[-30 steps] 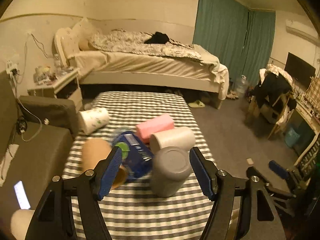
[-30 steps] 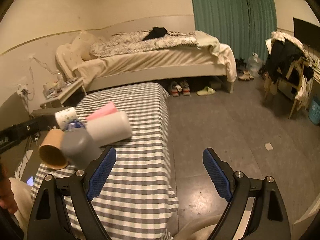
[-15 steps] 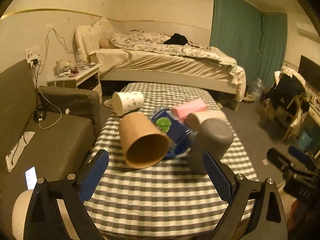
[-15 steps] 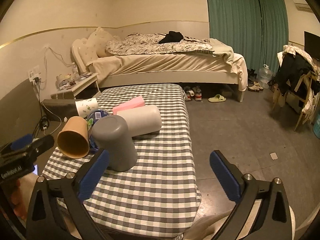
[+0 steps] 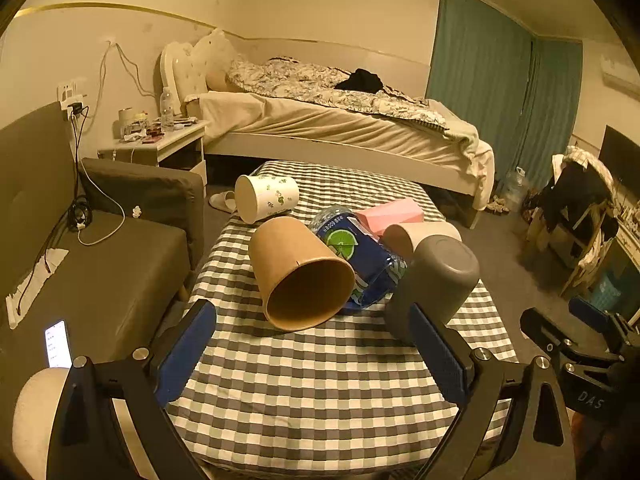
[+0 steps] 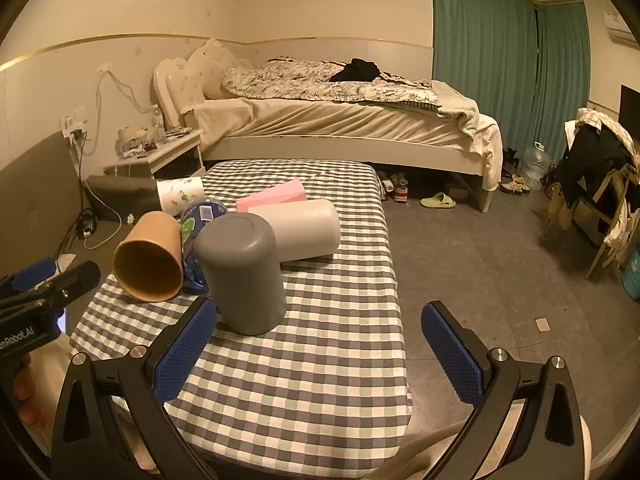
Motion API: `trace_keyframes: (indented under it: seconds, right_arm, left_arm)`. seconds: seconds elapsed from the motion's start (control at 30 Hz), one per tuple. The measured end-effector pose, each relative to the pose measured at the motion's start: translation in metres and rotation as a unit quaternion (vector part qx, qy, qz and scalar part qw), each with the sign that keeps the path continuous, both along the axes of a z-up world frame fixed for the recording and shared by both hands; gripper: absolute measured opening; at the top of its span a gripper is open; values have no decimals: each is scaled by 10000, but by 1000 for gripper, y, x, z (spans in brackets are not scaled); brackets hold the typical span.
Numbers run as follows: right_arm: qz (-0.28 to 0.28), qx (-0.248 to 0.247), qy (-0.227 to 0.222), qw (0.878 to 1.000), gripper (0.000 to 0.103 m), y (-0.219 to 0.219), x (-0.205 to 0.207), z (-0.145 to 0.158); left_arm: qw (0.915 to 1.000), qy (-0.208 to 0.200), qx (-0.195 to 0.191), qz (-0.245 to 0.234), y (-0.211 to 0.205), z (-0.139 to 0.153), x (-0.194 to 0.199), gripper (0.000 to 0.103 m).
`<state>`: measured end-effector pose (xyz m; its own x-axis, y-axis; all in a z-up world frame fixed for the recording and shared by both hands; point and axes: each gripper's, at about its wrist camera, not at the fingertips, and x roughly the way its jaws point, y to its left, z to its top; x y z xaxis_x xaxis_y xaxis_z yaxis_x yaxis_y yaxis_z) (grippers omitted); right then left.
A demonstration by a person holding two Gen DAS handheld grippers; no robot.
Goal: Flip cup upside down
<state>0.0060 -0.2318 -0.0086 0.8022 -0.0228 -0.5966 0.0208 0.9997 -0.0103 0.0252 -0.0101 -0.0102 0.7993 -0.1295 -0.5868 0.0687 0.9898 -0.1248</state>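
Near the front right of the checked tabletop [image 6: 320, 380], the grey cup [image 6: 244, 276] is seen mouth-down — apparently flipped. Both the left gripper [image 5: 316, 356] and right gripper [image 6: 320, 356] are spread, empty; a clear, unhurried withdrawal is advised.

The near part of the desk [image 6: 304, 364] lies bare checked cloth, open to an approach from the front; further in, the grey cup [image 6: 240, 272] stands mouth down, with the beige cup [image 6: 296, 228] lying touching it behind and the brown cup [image 6: 148, 264] lying just to its left, mouth toward the camera; a blue packet [image 5: 356, 256] fills the gap between them (wedged tight); the desk's right strip beside the floor [image 6: 500, 264] is free.
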Motion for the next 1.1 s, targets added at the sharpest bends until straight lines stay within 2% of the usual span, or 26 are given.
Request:
trace_keyframes:
  seconds: [1.1]
  right_arm:
    - [-54, -39, 96, 9999, 103, -2, 2, -3]
  left_arm:
    - [10000, -7, 6, 58, 0, 1, -1, 99]
